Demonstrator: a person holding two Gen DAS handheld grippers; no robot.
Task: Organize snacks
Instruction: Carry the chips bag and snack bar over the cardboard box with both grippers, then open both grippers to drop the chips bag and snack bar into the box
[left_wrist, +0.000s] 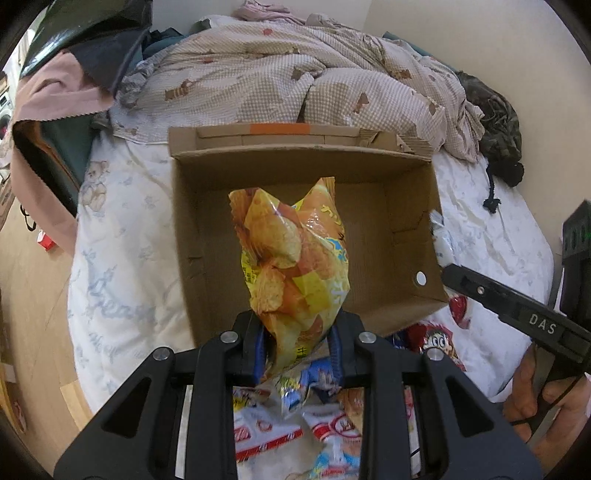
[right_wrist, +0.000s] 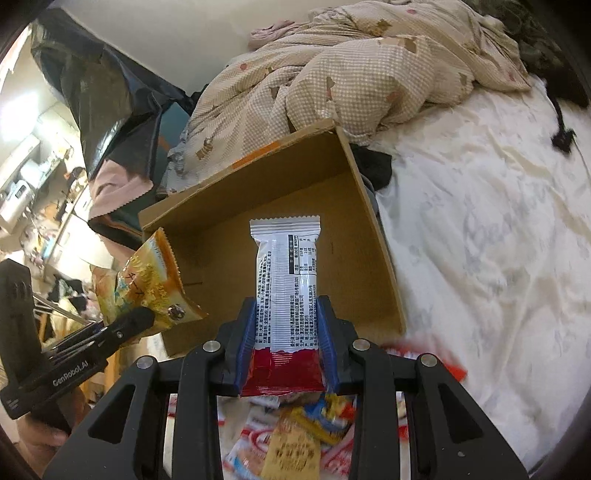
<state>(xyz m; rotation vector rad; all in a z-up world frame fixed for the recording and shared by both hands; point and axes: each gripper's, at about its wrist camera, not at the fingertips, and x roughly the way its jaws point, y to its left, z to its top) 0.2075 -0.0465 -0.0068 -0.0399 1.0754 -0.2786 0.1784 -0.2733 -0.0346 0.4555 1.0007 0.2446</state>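
Two grippers are in view, each clamped on one snack. The left gripper (left_wrist: 299, 347) has its blue-padded jaws pressed together on the lower end of a yellow chip bag (left_wrist: 293, 258), which stands up over the near edge of the cardboard box (left_wrist: 413, 236). The right gripper (right_wrist: 286, 343) has its jaws closed against the sides of one white-and-red wrapped bar (right_wrist: 286, 291), held upright with its printed back facing the camera and its red end down between the pads.

There is one box — open-topped, brown, resting on the white bed sheet (left_wrist: 122, 295). In both views its floor shows only bare cardboard; the chip bag and the bar hang above or in front of it, and neither can be seen resting inside.

Below the grippers lies a loose pile of snack packets (left_wrist: 295, 424) on the sheet — red-and-white, blue and yellow wrappers overlapping, too tangled and blurred to count exactly. A further red cartoon-printed packet (left_wrist: 436, 339) lies just beside the box's near right corner.

Behind the box, one crumpled checked duvet (left_wrist: 295, 81) touches its far wall.
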